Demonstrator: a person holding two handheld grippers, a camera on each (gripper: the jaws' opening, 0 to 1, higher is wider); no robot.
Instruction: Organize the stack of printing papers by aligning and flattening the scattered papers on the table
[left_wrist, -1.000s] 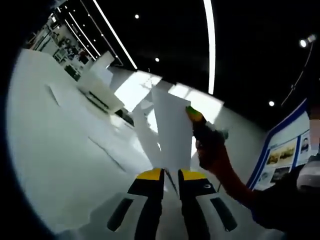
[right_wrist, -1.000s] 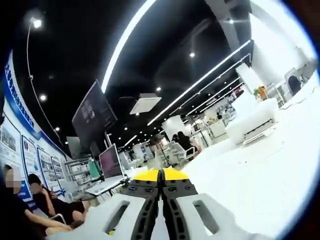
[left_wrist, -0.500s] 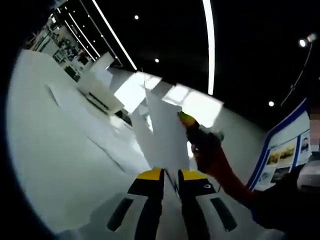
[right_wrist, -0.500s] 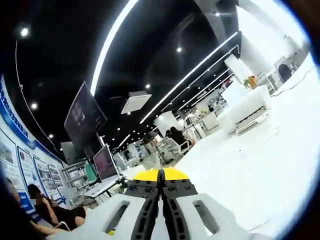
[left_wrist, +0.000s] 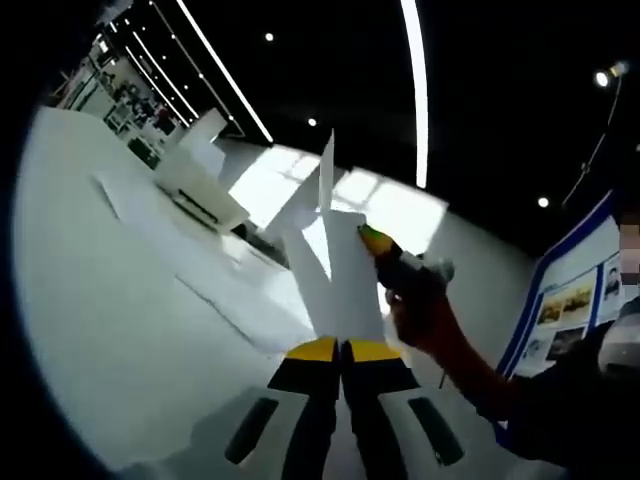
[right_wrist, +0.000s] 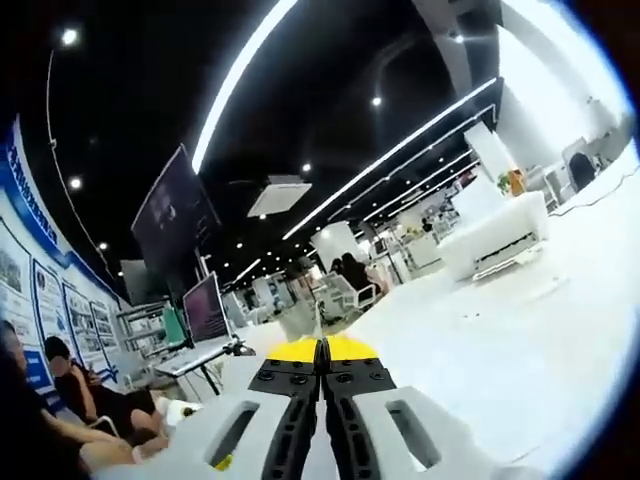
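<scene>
In the left gripper view, white paper sheets (left_wrist: 335, 270) stand upright out of my left gripper (left_wrist: 341, 349), whose yellow-tipped jaws are shut on their lower edge. One sheet pokes up as a narrow strip (left_wrist: 326, 175) above the others. My right gripper (left_wrist: 374, 238) comes in from the right, held by a hand (left_wrist: 430, 315), with its tip pinched on the sheets' right edge. In the right gripper view its jaws (right_wrist: 322, 347) are pressed together, and the sheet between them is edge-on and hard to make out. More loose sheets (left_wrist: 215, 300) lie flat on the white table (left_wrist: 100, 330).
A white sofa-like block (left_wrist: 200, 185) stands beyond the table's far edge, seen again as the white block (right_wrist: 495, 240). Seated people (right_wrist: 70, 400) and a monitor (right_wrist: 205, 310) are at the left of the right gripper view. A blue-framed poster wall (left_wrist: 565, 300) stands behind the hand.
My left jaws have closed from a small gap to fully pressed on the sheets. The sheets have turned, and one now sticks up as a thin strip. The right gripper stays at their right edge.
</scene>
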